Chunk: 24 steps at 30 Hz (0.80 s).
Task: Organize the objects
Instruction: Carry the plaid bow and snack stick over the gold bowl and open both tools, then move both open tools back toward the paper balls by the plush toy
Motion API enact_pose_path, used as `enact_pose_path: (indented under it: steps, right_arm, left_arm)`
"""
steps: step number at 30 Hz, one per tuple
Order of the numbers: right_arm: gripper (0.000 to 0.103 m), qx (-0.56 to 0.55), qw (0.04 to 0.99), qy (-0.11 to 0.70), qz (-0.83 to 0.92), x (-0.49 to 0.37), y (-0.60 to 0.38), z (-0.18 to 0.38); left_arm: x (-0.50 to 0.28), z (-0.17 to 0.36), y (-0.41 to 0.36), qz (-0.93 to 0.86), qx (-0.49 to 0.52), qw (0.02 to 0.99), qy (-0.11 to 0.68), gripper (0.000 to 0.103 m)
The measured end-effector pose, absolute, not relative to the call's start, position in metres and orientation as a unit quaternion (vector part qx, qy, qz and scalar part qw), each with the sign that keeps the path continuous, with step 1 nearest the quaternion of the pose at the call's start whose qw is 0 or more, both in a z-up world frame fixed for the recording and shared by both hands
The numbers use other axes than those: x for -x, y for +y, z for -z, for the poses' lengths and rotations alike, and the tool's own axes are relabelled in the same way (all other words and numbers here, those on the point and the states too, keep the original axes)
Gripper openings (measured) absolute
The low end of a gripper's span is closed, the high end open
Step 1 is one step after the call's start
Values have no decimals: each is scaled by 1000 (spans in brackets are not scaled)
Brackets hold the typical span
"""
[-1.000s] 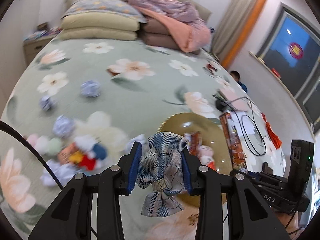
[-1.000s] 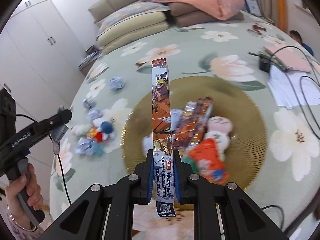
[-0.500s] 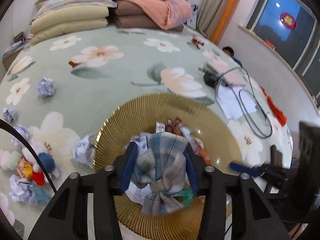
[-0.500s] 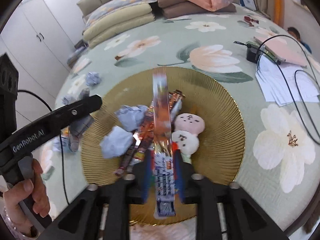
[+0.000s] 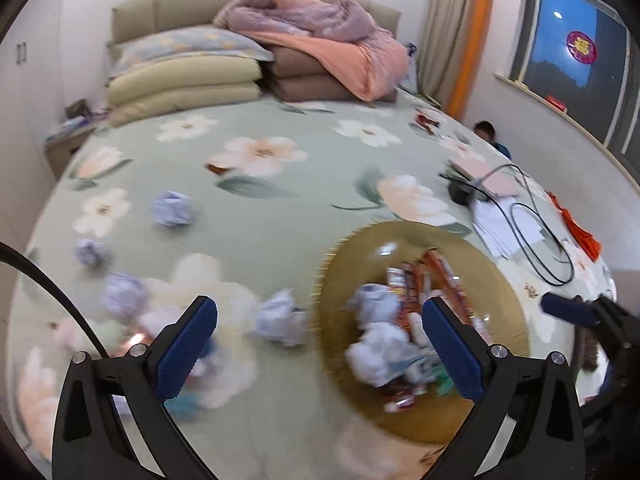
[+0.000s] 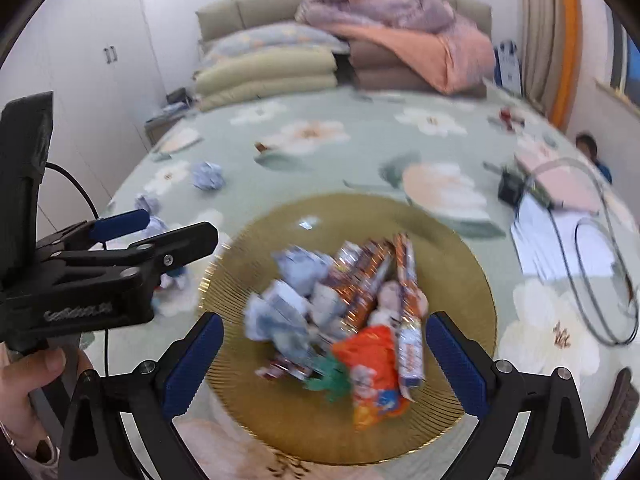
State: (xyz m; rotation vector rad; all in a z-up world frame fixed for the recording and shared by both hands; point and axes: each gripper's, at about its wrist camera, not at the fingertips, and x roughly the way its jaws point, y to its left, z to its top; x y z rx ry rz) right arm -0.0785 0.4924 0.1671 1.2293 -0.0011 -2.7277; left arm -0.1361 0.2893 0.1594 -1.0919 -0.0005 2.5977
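Both grippers hang over the near end of the bed (image 5: 280,208), jaws swinging wide apart with nothing between the blue pads. The left gripper (image 5: 320,344) points at the bedspread just left of the gold plate (image 6: 460,264); the right gripper (image 6: 324,360) sits directly above it. On the plate lies a blurred heap: crumpled paper balls (image 6: 296,276), long snack packets (image 6: 408,312), an orange bag (image 6: 372,376). More paper balls (image 5: 172,208) are scattered on the flowered cover to the left, one (image 5: 280,318) just beside the plate's rim. Far right, papers (image 6: 560,240) and a looped cable (image 6: 604,280). A hand (image 6: 28,376) grips the left tool's handle.
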Motion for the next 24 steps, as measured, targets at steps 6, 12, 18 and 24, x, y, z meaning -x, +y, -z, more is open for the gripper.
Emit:
enact_pose_path:
  steps: [6, 12, 18, 24]
  right_arm:
    - [102, -380, 90, 46, 919, 60, 428, -192]
    - [103, -389, 126, 83, 909, 54, 355, -188]
    - [103, -392, 140, 105, 903, 58, 298, -175]
    - [103, -394, 157, 108, 899, 62, 250, -155]
  left_arm:
    - [128, -166, 230, -918, 381, 106, 17, 103]
    - [121, -156, 160, -921, 384, 55, 19, 103]
    - [114, -136, 104, -920, 391, 20, 12, 103]
    - [108, -115, 64, -920, 393, 4, -4, 103]
